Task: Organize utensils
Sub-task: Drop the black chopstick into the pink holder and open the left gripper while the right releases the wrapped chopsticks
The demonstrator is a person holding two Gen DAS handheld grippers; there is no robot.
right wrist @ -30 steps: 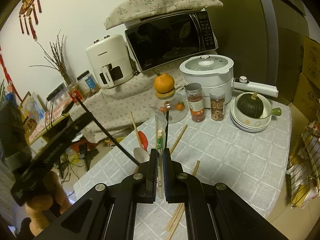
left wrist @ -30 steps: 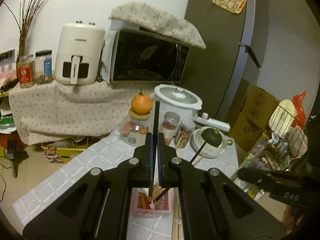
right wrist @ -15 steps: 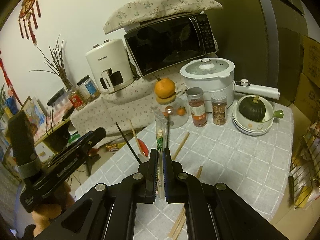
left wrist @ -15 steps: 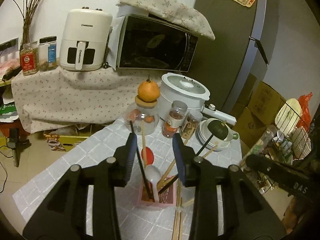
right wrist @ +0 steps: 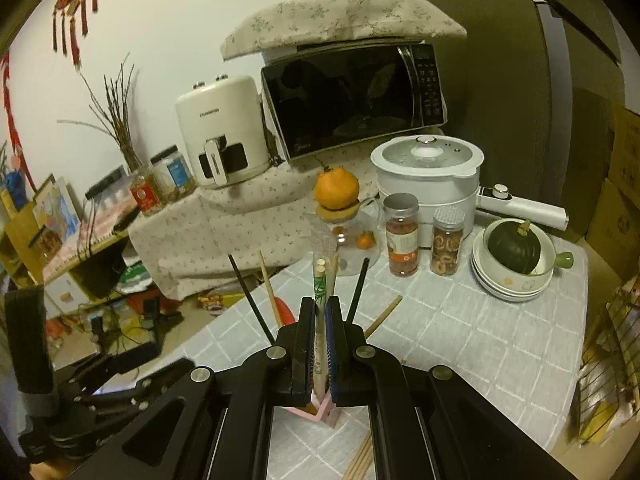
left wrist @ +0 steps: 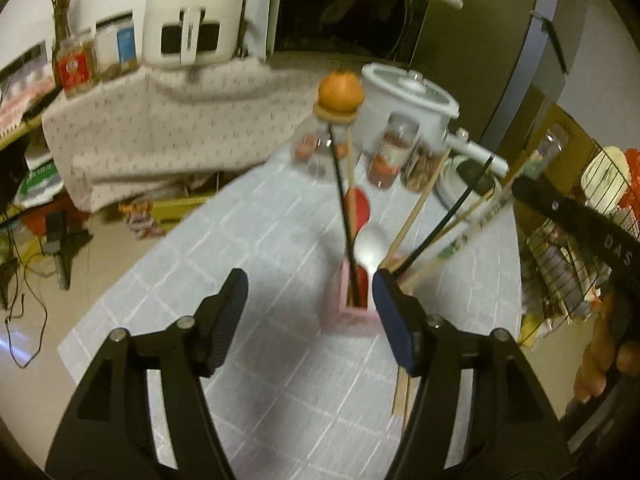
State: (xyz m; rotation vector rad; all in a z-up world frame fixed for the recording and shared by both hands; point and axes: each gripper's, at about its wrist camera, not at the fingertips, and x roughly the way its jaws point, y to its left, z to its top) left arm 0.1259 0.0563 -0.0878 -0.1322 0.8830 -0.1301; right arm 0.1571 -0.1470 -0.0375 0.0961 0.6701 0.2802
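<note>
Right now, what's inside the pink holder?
The pink holder holds two black chopsticks, wooden chopsticks, a silver spoon and a red spoon. The bottom of the holder and the handle ends are hidden by its walls.

The left gripper [left wrist: 308,292], black with dark blue pads, fills the lower half of its own view, tilted downward, its jaws opening with nothing pressed between the pads. The right gripper [right wrist: 318,320], lower centre of its view, is clamped on a plastic-wrapped pair of chopsticks [right wrist: 320,280].
</note>
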